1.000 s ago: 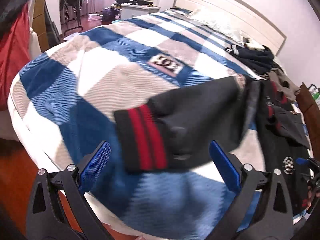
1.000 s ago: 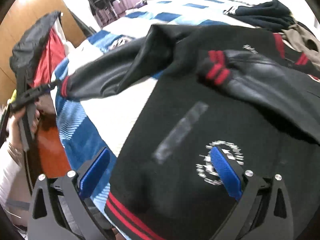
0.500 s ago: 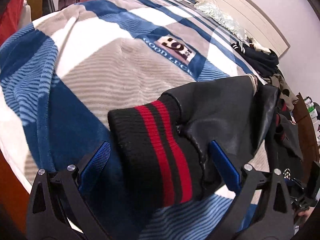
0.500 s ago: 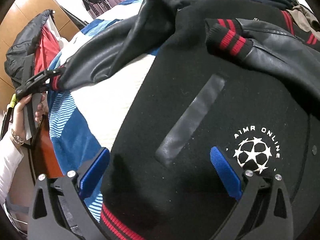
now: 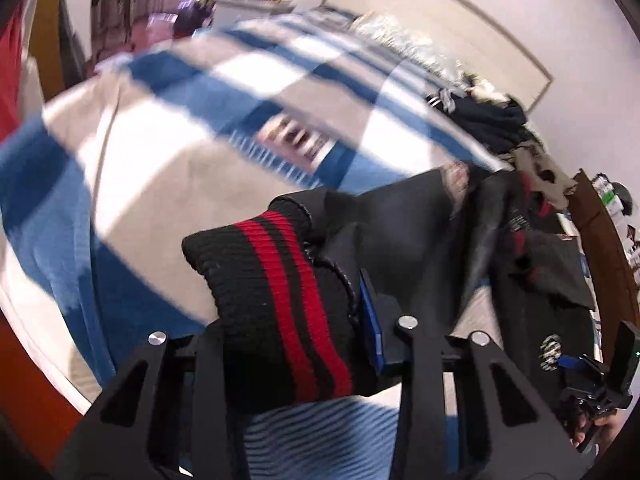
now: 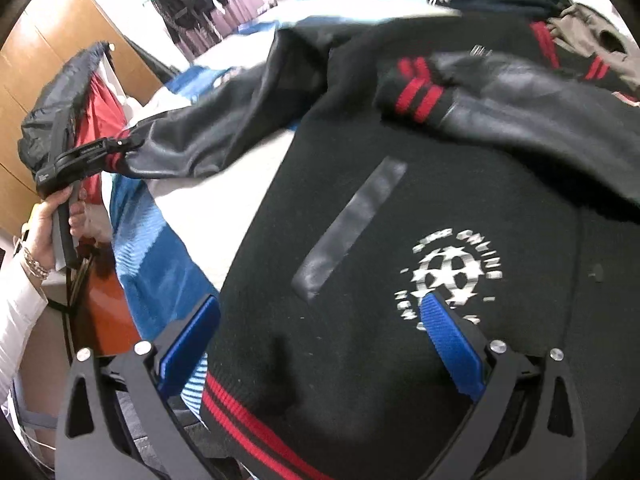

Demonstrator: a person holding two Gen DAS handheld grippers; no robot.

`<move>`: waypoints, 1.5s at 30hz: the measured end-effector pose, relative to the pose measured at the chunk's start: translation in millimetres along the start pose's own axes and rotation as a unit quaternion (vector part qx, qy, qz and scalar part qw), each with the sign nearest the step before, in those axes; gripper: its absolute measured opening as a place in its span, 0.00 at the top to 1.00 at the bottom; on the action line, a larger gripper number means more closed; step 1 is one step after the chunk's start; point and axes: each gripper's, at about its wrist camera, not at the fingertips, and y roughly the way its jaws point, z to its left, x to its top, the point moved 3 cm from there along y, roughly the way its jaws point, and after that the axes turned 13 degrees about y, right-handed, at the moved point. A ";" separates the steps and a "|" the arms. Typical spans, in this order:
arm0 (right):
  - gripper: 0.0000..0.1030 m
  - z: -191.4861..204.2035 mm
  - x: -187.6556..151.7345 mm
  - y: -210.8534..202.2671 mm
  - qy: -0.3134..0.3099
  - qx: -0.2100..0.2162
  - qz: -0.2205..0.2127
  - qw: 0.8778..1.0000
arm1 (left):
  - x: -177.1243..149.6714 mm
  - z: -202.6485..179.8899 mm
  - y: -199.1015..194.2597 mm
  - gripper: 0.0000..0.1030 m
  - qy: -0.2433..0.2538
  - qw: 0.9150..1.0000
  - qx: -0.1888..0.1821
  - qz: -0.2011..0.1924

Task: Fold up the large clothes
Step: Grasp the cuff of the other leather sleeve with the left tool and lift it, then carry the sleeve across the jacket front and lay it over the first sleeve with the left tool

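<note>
left gripper [image 5: 292, 344] clamping cuff [image 5: 276, 304], bedspread [image 5: 160, 184] blurred

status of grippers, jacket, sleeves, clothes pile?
left gripper: shut on the sleeve cuff.
right gripper: open, over the jacket hem.
jacket: spread on the bed, unfolded.
left sleeve: pulled out sideways.
other sleeve: lies across the jacket body.
clothes pile: unfolded heap.
</note>
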 end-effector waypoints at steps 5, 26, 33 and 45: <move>0.05 -31.3 3.6 -31.1 0.024 -0.018 -0.027 0.999 | 64.5 -54.6 -45.0 0.67 0.039 0.997 -0.018 -0.061; 0.05 -74.7 -52.9 -22.9 0.052 0.027 -0.004 0.998 | 264.6 -412.6 -54.1 0.78 0.210 0.957 -0.169 -0.111; 0.05 -77.4 -56.8 -25.1 0.059 0.054 -0.008 0.997 | 260.0 -538.0 2.5 0.86 0.281 0.935 -0.205 -0.063; 0.05 -82.9 -55.5 -29.9 0.068 0.093 -0.009 0.993 | 112.9 -667.1 195.2 0.87 0.429 0.884 -0.151 0.103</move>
